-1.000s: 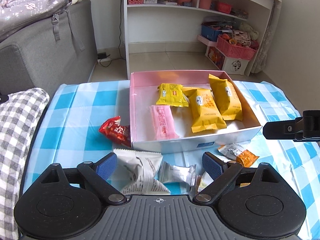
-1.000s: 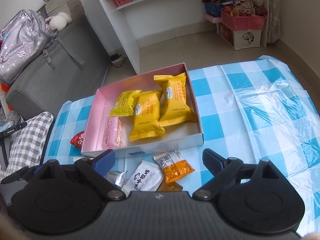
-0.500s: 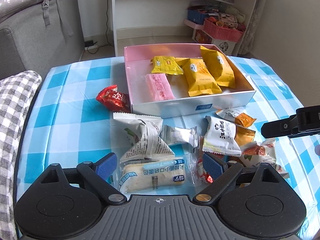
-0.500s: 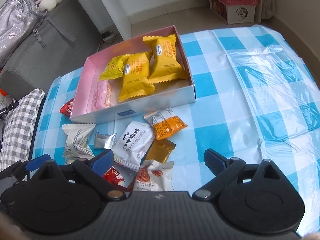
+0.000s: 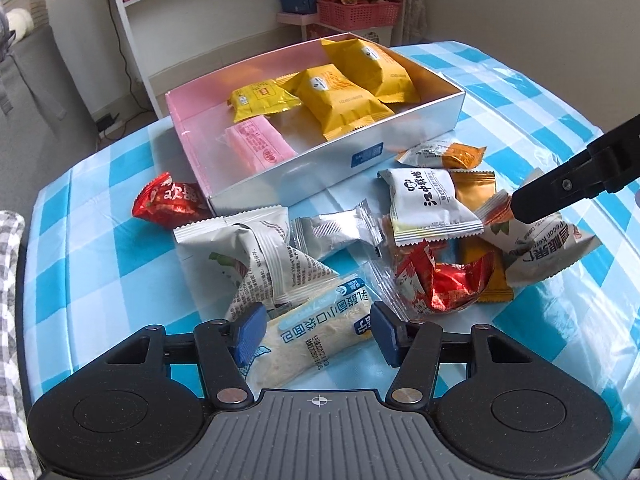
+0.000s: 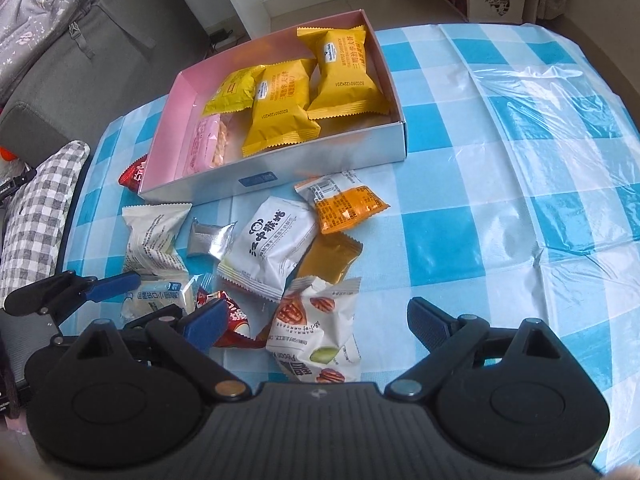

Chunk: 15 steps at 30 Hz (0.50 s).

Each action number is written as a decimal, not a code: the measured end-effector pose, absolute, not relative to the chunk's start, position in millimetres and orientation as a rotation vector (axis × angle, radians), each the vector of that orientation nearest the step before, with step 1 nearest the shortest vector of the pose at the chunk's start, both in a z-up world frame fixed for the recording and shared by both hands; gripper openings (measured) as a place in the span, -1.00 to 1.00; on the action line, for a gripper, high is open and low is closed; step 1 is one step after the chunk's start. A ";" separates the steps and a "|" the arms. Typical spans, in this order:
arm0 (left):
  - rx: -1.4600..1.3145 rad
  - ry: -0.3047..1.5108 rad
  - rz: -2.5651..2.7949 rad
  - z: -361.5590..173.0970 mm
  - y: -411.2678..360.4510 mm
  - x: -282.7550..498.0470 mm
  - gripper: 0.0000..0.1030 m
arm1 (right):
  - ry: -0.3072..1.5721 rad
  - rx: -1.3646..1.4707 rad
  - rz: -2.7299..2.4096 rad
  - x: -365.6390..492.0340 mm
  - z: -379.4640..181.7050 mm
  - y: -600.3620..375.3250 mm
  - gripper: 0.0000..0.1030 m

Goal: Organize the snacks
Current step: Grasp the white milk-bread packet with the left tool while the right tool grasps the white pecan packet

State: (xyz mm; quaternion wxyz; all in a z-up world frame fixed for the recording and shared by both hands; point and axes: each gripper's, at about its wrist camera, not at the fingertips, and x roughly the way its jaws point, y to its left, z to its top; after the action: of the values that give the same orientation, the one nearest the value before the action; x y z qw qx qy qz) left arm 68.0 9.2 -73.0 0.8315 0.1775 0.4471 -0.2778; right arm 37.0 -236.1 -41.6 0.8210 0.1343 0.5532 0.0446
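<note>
A pink-lined box (image 5: 420,128) (image 6: 320,162) on the blue checked tablecloth holds three yellow packs (image 5: 340,98) and a pink pack (image 5: 258,146). Loose snacks lie in front of it. My left gripper (image 5: 314,334) is open, its blue pads on either side of a white bread pack (image 5: 316,338) without closing on it. My right gripper (image 6: 316,322) is open over a pecan pack (image 6: 320,332). A white cookie pack (image 6: 270,250), orange packs (image 6: 348,206) and red packs (image 5: 440,280) lie nearby.
A red pack (image 5: 170,200) lies left of the box. A grey checked cushion (image 6: 36,208) and grey sofa (image 6: 80,64) are on the left. White shelves (image 5: 200,0) and pink baskets (image 5: 356,12) stand behind. Bare cloth (image 6: 520,160) spreads to the right.
Both grippers have pulled back and lowered toward the loose snacks. The left gripper's fingers now straddle the bread pack. The right gripper now hangs over the pecan pack.
</note>
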 end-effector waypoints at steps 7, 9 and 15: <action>0.431 0.973 -0.613 -76.8 5.7 62.3 0.06 | 1.210 0.249 0.086 39.5 -51.6 -233.8 0.63; 0.424 0.989 -0.622 -76.0 6.4 58.2 0.06 | 1.221 0.254 0.079 40.2 -54.3 -235.5 0.56; 0.376 1.045 -0.647 -74.1 7.0 42.8 0.06 | 1.211 0.254 0.059 39.1 -55.4 -242.3 0.48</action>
State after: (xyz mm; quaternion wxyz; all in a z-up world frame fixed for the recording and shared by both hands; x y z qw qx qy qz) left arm 42.8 7.0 -74.1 0.8004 0.1752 0.4874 -0.3017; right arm 39.1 -242.3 -55.4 0.8143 0.1189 0.5674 0.0276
